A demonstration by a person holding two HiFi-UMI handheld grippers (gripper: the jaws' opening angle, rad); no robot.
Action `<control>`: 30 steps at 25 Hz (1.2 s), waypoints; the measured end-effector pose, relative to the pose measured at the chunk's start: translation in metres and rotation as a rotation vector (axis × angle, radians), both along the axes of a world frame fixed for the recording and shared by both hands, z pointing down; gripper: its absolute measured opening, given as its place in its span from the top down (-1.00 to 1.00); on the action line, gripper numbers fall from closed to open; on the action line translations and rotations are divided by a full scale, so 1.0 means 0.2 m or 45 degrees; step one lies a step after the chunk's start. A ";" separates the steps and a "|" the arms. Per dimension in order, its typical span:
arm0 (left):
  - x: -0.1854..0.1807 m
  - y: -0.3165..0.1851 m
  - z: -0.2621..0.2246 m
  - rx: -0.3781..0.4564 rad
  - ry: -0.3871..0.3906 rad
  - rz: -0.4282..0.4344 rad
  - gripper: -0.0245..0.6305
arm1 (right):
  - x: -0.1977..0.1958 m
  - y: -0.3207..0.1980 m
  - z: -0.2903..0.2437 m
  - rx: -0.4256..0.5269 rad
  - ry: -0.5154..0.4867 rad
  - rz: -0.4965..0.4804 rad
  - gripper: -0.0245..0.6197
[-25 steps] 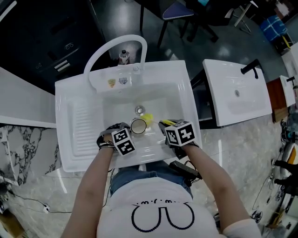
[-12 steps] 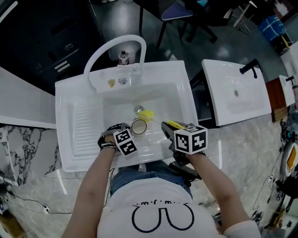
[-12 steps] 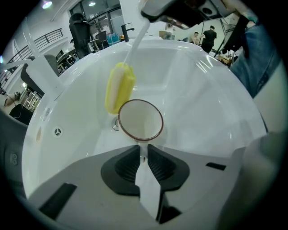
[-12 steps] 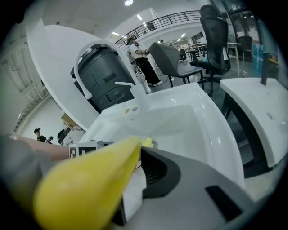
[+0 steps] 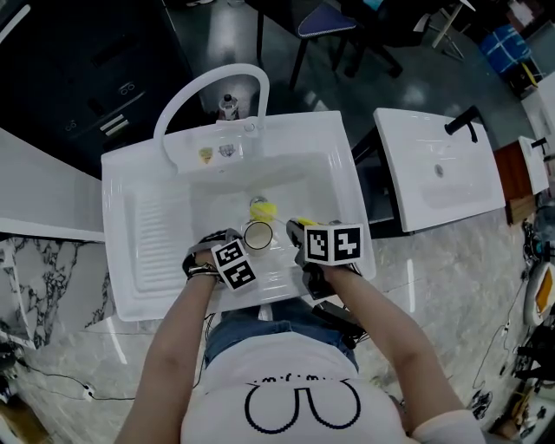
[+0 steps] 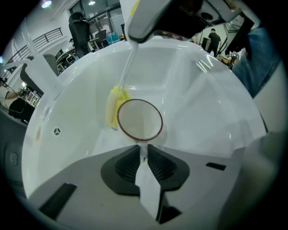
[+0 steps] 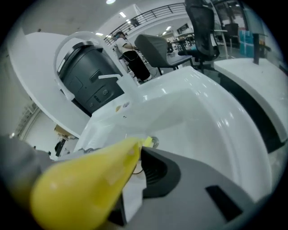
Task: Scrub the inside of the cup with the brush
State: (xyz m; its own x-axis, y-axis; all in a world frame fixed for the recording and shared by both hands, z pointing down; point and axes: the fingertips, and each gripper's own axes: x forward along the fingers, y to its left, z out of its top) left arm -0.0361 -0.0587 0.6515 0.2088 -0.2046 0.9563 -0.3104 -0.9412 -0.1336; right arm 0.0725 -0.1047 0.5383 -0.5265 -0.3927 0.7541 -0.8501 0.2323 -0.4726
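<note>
Marbled floor [image 5: 52,277], dark chair [image 5: 325,22], seemingly a second white basin [image 5: 438,173].

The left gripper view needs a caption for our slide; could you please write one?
Left gripper pinches the rim of a clear, red-rimmed cup in a white sink, yellow-headed brush beside it.

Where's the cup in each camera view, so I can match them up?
Head view: the cup sits near picture centre, in the sink.
Left gripper view: dead centre, rim pinched by the left gripper.
Right gripper view: not made out, behind the brush handle.
Shared landmark: the yellow brush head, visible in all three.
</note>
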 end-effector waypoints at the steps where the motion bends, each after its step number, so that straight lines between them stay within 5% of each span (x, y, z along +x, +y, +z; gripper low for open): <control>1: 0.00 0.00 0.00 0.000 0.000 0.000 0.73 | -0.01 -0.01 0.02 -0.036 -0.026 0.040 0.80; 6: 0.00 0.00 0.00 0.003 0.000 0.001 0.73 | -0.05 -0.05 0.12 -0.125 -0.098 0.152 0.80; 16: 0.00 0.01 0.01 -0.023 0.020 -0.037 0.73 | -0.01 0.04 -0.10 -0.095 -0.126 0.140 0.80; 22: 0.00 0.00 0.01 -0.039 0.057 -0.088 0.73 | -0.04 0.11 -0.22 0.052 -0.013 0.014 0.80; 30: 0.02 -0.01 -0.01 0.025 0.002 -0.008 0.73 | -0.16 0.06 -0.12 0.124 0.119 -0.241 0.80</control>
State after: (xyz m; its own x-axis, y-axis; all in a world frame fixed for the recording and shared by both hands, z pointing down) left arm -0.0324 -0.0616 0.6496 0.2091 -0.2248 0.9517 -0.3168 -0.9363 -0.1516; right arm 0.0410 -0.0927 0.5139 -0.5272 -0.3667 0.7665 -0.8261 0.4325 -0.3613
